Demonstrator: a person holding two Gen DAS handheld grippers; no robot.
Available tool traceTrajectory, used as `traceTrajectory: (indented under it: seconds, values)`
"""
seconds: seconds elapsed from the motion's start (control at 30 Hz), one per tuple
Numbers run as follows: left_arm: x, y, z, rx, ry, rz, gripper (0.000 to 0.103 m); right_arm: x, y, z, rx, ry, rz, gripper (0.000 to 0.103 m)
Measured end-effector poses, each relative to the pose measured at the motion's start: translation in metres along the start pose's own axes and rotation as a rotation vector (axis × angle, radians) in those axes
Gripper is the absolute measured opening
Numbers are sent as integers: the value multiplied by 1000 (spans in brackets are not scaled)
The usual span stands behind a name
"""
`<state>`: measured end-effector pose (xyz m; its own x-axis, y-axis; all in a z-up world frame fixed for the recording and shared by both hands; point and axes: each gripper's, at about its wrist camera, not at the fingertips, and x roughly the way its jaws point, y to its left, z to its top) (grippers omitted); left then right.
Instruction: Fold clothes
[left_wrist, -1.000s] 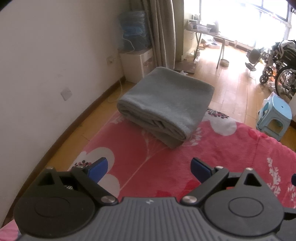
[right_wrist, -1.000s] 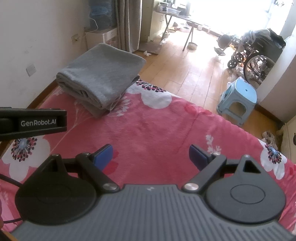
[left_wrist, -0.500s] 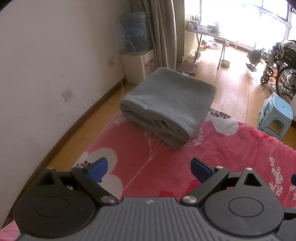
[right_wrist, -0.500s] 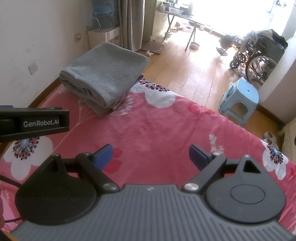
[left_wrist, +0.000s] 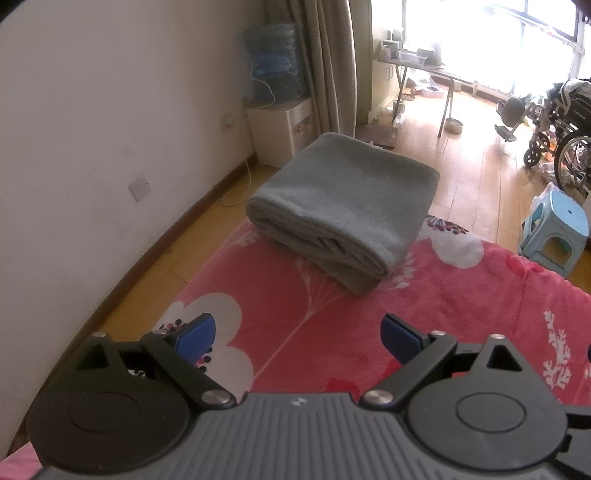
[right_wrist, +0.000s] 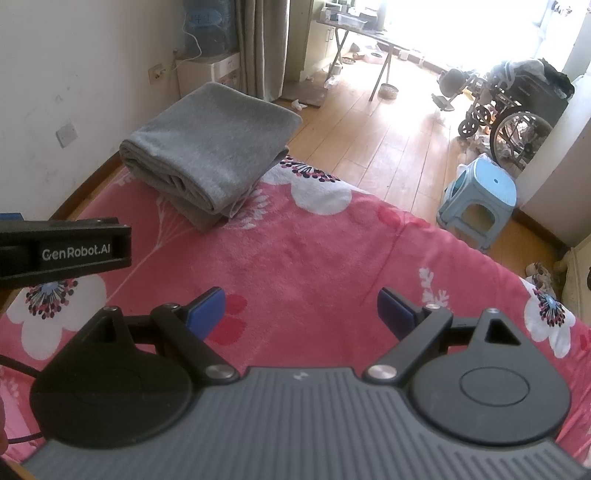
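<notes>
A grey garment (left_wrist: 343, 206) lies folded in a thick rectangle at the far corner of the pink flowered blanket (left_wrist: 332, 321); the right wrist view has the same grey garment (right_wrist: 214, 147) at upper left. My left gripper (left_wrist: 297, 334) hovers over the blanket, well short of the garment, open with nothing between its blue pads. My right gripper (right_wrist: 301, 308) hangs open over bare blanket (right_wrist: 314, 254), to the right of the garment and apart from it. The black body of the left gripper (right_wrist: 66, 251) shows at the left edge of the right wrist view.
A white wall (left_wrist: 110, 110) runs along the left, close to the blanket's edge. Beyond the blanket are wooden floor (right_wrist: 388, 129), a light blue stool (right_wrist: 480, 199), a wheelchair (right_wrist: 517, 110), a folding table (left_wrist: 424, 70) and a white cabinet (left_wrist: 280, 125) by a curtain.
Both views have shifted slightly, so the folded garment sits a little further right and higher in frame. Both grippers stay open and nothing was taken hold of.
</notes>
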<state>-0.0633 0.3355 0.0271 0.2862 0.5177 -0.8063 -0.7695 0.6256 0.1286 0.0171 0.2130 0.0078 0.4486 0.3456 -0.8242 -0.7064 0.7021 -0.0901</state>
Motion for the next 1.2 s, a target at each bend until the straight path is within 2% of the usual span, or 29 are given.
traceTrajectory:
  seconds: [1.2]
  values:
    - [-3,5,-2,27,-20,12,97,-2,6,2,-5,-8,1,89]
